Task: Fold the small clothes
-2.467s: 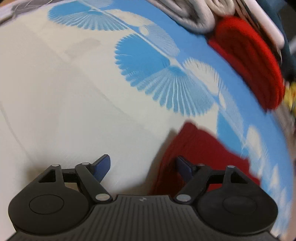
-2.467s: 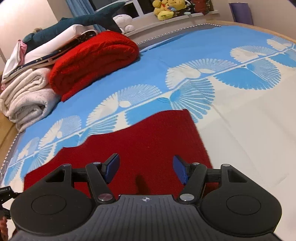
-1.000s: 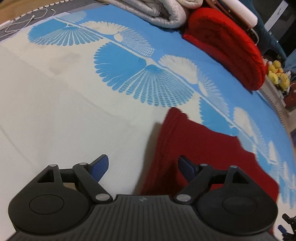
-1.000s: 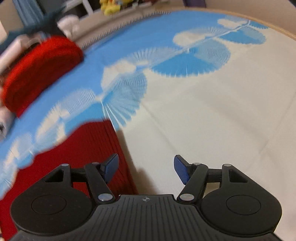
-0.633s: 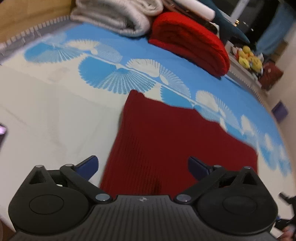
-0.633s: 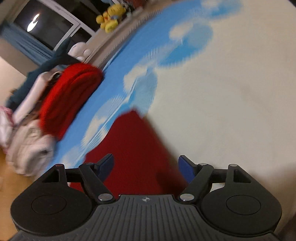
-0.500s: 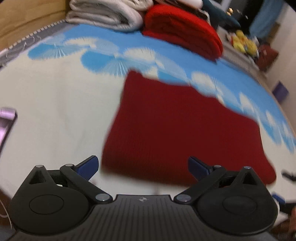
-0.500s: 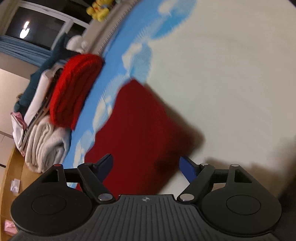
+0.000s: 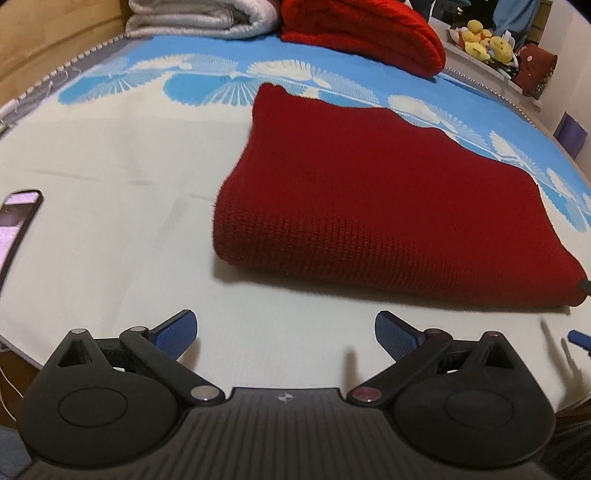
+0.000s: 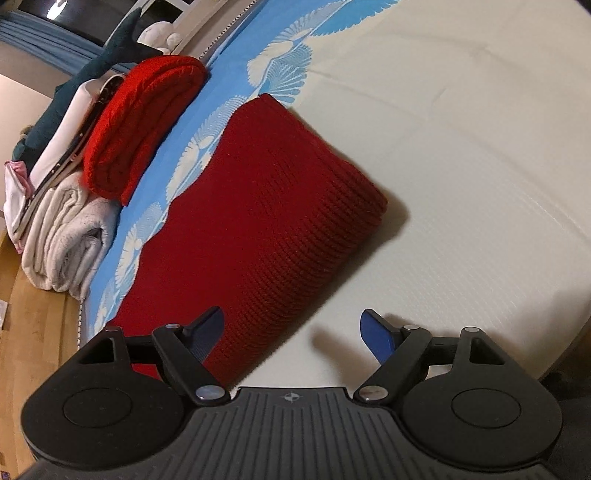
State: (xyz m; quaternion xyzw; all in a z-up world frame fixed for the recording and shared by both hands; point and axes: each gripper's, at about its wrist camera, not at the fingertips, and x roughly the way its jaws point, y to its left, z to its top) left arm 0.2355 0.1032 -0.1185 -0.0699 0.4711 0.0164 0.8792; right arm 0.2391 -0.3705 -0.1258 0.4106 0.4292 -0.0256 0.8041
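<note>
Dark red knit (image 9: 388, 192) lies folded flat on the bed (image 9: 122, 155), a neat rectangle with its rounded fold edge facing the cameras. Its far edge reaches the blue fan-print band (image 9: 207, 79) of the sheet; the rest sits on the cream part.

Left gripper (image 9: 284, 332) hovers over bare cream sheet just in front of the knit's near edge, jaws spread wide, nothing between them, not touching the knit.

Right gripper (image 10: 291, 332) sits at the knit's (image 10: 258, 229) near edge. Jaws released and empty. Its left finger (image 10: 207, 330) is in front of the red fabric, the other over cream sheet; contact cannot be told.

Phone (image 9: 14, 225) lies on the sheet at far left, screen lit, well apart from the knit. At the bed's far side: folded bright red blanket (image 9: 362, 31) beside a stack of white towels (image 9: 199, 16). Yellow plush toys (image 9: 484, 40) on a ledge behind. In the right view a dark shark plush (image 10: 85, 74) lies on the pile.
</note>
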